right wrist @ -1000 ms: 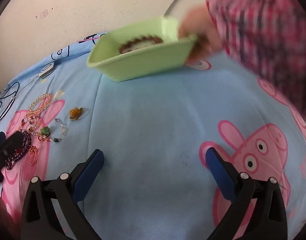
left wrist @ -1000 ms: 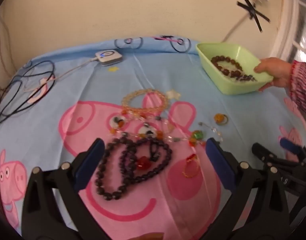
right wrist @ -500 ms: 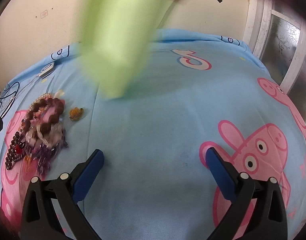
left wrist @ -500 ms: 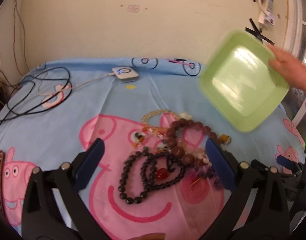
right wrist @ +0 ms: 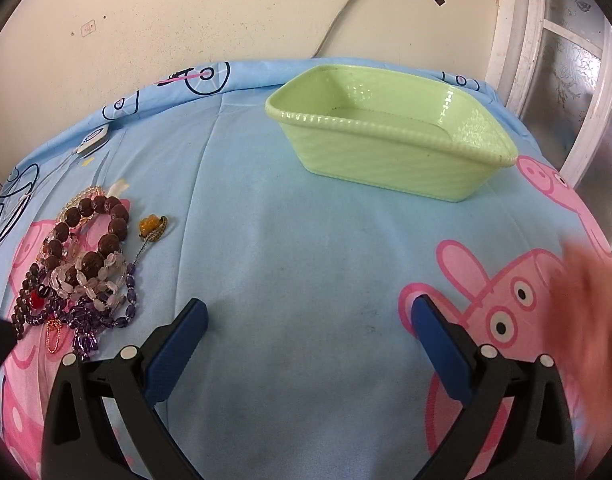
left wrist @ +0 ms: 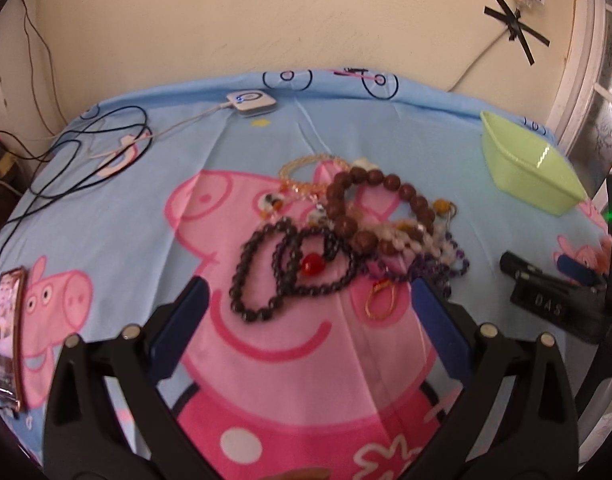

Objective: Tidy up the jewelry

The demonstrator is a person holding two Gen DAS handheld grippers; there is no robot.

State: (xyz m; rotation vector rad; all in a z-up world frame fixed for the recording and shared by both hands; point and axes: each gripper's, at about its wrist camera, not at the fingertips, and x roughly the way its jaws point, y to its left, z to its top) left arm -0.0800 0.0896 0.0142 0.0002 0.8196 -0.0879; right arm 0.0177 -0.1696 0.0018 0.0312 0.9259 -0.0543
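Observation:
A heap of jewelry lies on the blue cartoon-pig cloth: a dark bead necklace with a red bead (left wrist: 290, 268), a big brown bead bracelet (left wrist: 377, 204), clear and purple beads (left wrist: 429, 256) and a thin gold chain (left wrist: 379, 300). The heap also shows at the left of the right wrist view (right wrist: 82, 264). My left gripper (left wrist: 306, 316) is open and empty just in front of the heap. My right gripper (right wrist: 307, 332) is open and empty over bare cloth. The light green tray (right wrist: 389, 128) stands upright at the back right, with nothing visible inside it.
A phone (left wrist: 8, 336) lies at the left cloth edge. Black cables (left wrist: 86, 152) and a small white device (left wrist: 252, 102) sit at the back left. A blurred bare hand (right wrist: 585, 300) is at the right edge. An amber brooch (right wrist: 152, 226) lies beside the heap.
The hand tipped the green tray over the heap, dropping the brown and purple beads onto it, then set the tray down upright at the back right and drew away.

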